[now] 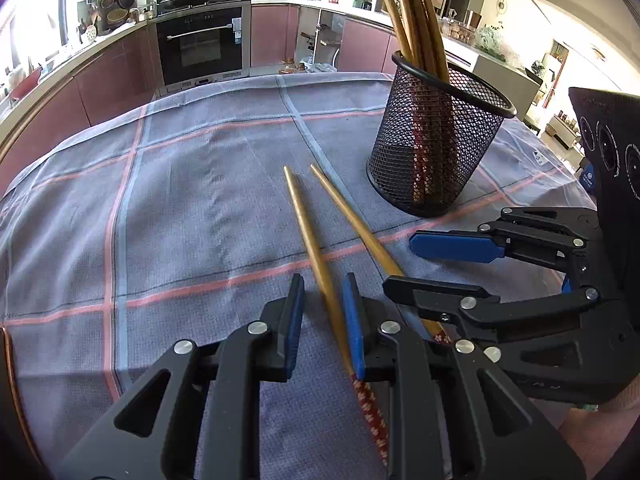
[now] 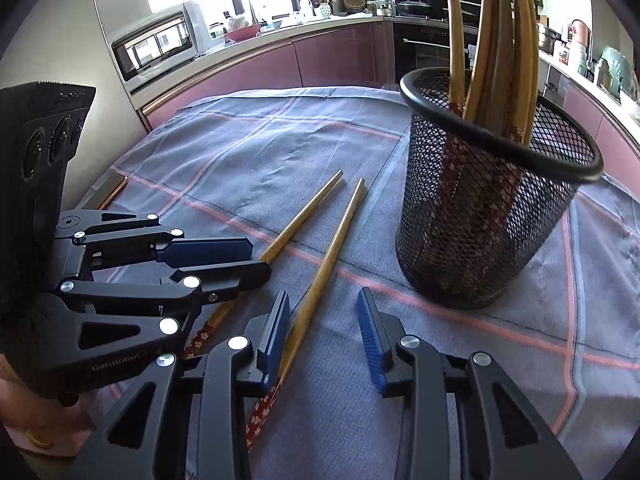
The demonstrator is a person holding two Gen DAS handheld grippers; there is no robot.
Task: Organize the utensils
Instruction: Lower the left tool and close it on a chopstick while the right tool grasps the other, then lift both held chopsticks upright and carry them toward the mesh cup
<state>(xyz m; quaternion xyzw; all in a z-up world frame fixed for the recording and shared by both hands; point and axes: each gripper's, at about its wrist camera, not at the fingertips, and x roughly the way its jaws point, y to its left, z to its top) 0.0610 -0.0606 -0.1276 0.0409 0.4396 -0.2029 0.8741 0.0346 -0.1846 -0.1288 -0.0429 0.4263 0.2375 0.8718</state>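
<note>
Two wooden chopsticks with red flowered ends lie side by side on the checked cloth. The left chopstick [image 1: 308,232] [image 2: 304,212] runs between the jaws of my left gripper [image 1: 323,282] [image 2: 258,258], resting against the right pad, with a gap to the left pad; the gripper is open. The right chopstick [image 1: 352,220] [image 2: 340,240] runs along the left pad of my right gripper [image 2: 325,296] [image 1: 404,262], which stands open with a wide gap to the other pad. A black mesh holder [image 1: 432,152] [image 2: 480,220] stands just beyond on the right, with several chopsticks upright in it.
The grey cloth with pink and blue stripes [image 1: 180,200] covers the table, whose far edge is near the holder. Pink kitchen cabinets and a built-in oven [image 1: 200,44] lie beyond. The two grippers sit close together, side by side. A hand [image 2: 36,420] holds the left one.
</note>
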